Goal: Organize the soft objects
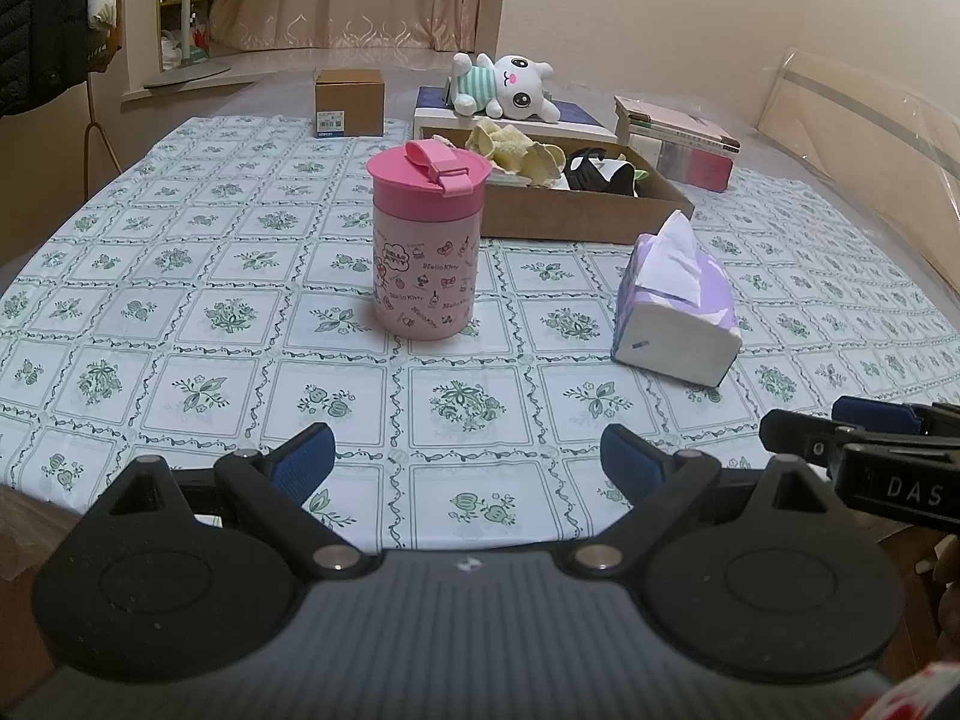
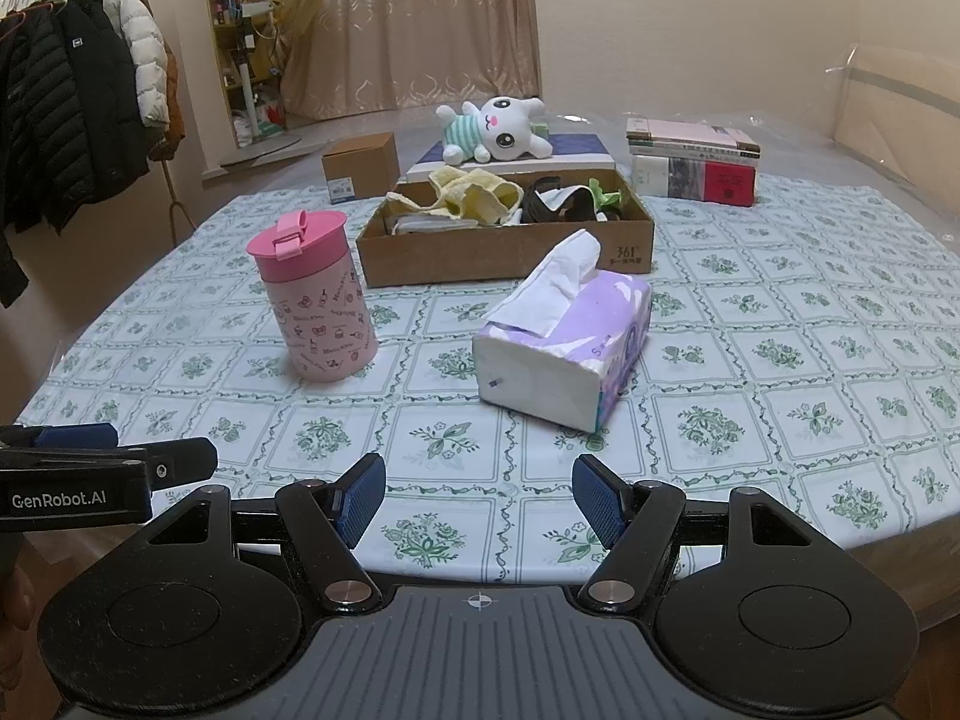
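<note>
A white plush bunny (image 1: pixel 510 87) (image 2: pixel 495 131) in a striped shirt lies on a flat box behind an open cardboard box (image 1: pixel 576 213) (image 2: pixel 498 252). That box holds yellow cloth (image 1: pixel 516 150) (image 2: pixel 474 195) and black-and-white soft items (image 1: pixel 600 171) (image 2: pixel 564 201). A purple tissue pack (image 1: pixel 678 306) (image 2: pixel 564 342) lies on the tablecloth in front of the box. My left gripper (image 1: pixel 468 462) is open and empty near the table's front edge. My right gripper (image 2: pixel 477 495) is open and empty beside it; it shows at the right edge of the left wrist view (image 1: pixel 864 456).
A pink lidded cup (image 1: pixel 426 246) (image 2: pixel 315 294) stands left of the tissue pack. A small brown carton (image 1: pixel 349 102) (image 2: pixel 360 171) sits at the back left. Stacked books (image 1: pixel 678 141) (image 2: pixel 693 162) are at the back right. Coats (image 2: pixel 72 108) hang at left.
</note>
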Motion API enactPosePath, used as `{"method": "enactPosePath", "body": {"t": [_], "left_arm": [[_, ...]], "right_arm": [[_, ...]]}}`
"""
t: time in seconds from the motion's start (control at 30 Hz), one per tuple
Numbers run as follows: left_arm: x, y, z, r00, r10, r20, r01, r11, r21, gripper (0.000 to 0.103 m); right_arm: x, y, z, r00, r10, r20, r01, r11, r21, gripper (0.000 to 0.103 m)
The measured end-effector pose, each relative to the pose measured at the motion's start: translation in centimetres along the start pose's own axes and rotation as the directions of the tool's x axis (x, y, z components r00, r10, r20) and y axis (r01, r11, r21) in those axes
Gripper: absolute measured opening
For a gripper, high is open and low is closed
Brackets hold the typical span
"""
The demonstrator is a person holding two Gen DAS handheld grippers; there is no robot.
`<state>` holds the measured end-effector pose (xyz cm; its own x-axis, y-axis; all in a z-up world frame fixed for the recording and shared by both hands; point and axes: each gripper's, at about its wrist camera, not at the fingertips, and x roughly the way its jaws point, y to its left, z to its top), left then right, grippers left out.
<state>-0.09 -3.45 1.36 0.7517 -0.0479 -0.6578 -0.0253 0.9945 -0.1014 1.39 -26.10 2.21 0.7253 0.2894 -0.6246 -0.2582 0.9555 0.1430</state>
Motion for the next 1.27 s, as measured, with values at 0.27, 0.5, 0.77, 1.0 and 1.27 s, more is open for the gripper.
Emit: {"method": "enactPosePath", "body": {"t": [0.27,0.5,0.77,1.0,1.27], "left_arm": [[0.1,0.0,-0.1,1.000,-0.002,-0.004,0.002,1.000,0.001,0.094],[0.3,0.0,-0.2,1.000,-0.002,-0.007,0.002,1.000,0.000,0.094],[0.5,0.1,-0.2,1.000,-0.003,-0.013,0.003,1.000,-0.004,0.094],[0.9,0.2,-0.2,1.000,-0.003,-0.023,0.003,1.000,-0.010,0.094],[1.2,0.2,-0.3,1.000,-0.011,-0.026,0.010,1.000,-0.018,0.094]], "right_arm": [[0.0,0.0,0.0,1.000,0.000,0.000,0.000,1.000,0.001,0.069],[0.1,-0.1,-0.1,1.000,0.000,-0.003,0.000,1.000,0.003,0.069],[0.3,-0.1,-0.2,1.000,0.000,-0.006,0.000,1.000,0.005,0.069],[0.8,-0.1,-0.4,1.000,0.000,-0.015,0.000,1.000,0.006,0.069],[0.9,-0.1,-0.3,1.000,0.000,-0.020,0.000,1.000,0.008,0.069]]}}
